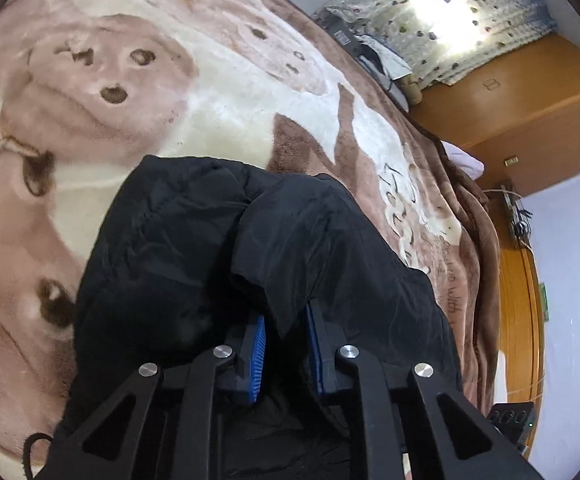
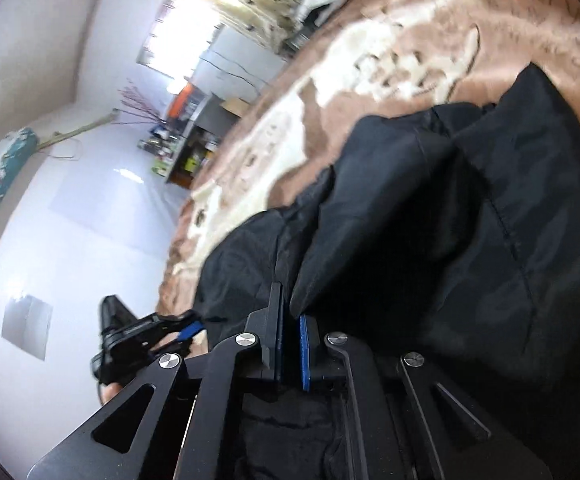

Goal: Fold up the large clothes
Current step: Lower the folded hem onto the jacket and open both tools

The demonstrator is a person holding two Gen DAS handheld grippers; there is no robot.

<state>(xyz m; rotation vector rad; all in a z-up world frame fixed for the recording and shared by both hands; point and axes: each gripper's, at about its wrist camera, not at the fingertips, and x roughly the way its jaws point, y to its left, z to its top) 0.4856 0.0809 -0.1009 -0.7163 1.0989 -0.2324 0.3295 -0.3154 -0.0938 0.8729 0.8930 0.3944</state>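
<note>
Most of the black jacket [image 1: 193, 248] is cut off at the frame bottoms, so its full shape is anyone's guess. It's thin, crinkly stuff (nylon-ish), bunched on the fuzzy brown-and-cream bear blanket [image 1: 137, 92] near its edge. The left gripper [image 1: 285, 344] pinches a fold between blue ribbed pads. The right gripper [image 2: 290, 340] is squeezed nearly together on another fold, kinda blurry.
</note>
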